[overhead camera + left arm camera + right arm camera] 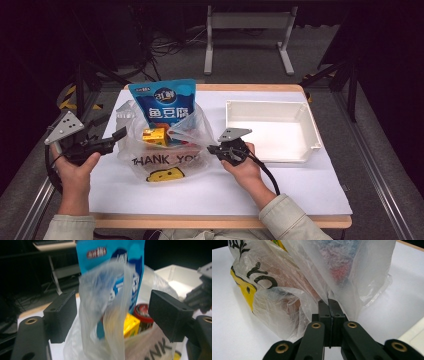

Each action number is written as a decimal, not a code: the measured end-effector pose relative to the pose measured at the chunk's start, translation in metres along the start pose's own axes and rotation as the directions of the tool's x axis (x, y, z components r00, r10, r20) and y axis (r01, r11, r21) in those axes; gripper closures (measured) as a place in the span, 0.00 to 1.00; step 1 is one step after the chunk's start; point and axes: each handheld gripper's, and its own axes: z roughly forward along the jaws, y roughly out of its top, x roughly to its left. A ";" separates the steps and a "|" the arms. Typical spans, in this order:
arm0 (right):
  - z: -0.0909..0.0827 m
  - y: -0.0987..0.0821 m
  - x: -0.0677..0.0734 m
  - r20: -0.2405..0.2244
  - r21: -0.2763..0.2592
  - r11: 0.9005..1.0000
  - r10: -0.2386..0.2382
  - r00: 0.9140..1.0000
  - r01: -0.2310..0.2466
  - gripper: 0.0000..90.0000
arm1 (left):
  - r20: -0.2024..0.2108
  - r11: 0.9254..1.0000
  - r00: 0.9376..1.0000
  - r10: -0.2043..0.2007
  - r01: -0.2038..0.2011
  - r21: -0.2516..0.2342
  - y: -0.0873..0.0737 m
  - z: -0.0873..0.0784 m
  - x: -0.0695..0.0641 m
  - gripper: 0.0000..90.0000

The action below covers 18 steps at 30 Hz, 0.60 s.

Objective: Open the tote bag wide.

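The plastic bag sits between the left gripper and the right gripper. A snack pouch stands in it. The tray lies beyond the right gripper.

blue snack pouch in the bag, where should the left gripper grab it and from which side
Probably the pouch's flat top edge, from above: it stands upright, well clear of the plastic bag, whose film wraps its lower half. The open left gripper hangs at the bag's left side.

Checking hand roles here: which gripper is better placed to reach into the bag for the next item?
Probably the left gripper. Its jaws stand open and free beside the translucent plastic "THANK YOU" bag, facing the tall blue snack pouch. The right gripper is shut on the bag's film, holding it.
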 end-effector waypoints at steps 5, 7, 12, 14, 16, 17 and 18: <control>0.000 0.000 0.000 -0.004 -0.001 1.000 0.001 1.000 -0.001 1.00 | 0.008 1.000 1.000 0.015 -0.014 -0.010 0.010 0.007 0.000 0.25; -0.001 0.000 -0.001 -0.006 -0.002 1.000 0.002 1.000 -0.002 1.00 | 0.010 1.000 1.000 0.025 -0.025 0.000 0.012 0.011 0.000 0.25; 0.000 -0.001 -0.002 -0.010 0.000 1.000 0.009 1.000 -0.009 1.00 | 0.015 1.000 1.000 0.028 -0.028 0.006 0.015 0.017 0.002 0.25; -0.001 0.000 -0.001 -0.010 -0.002 1.000 0.005 1.000 -0.005 1.00 | 0.012 1.000 1.000 0.027 -0.027 0.010 0.015 0.019 0.003 0.25; 0.000 0.000 -0.001 -0.010 0.001 1.000 0.005 1.000 -0.005 1.00 | 0.019 1.000 1.000 0.019 -0.019 0.021 0.011 0.025 0.005 0.30; 0.001 -0.001 0.000 -0.011 0.002 1.000 0.005 1.000 -0.005 1.00 | 0.017 0.999 1.000 0.021 -0.021 0.026 0.009 0.026 0.005 0.35; 0.001 -0.001 0.000 -0.011 0.003 1.000 0.004 1.000 -0.004 1.00 | 0.012 0.999 1.000 0.018 -0.018 0.032 0.008 0.027 0.006 0.42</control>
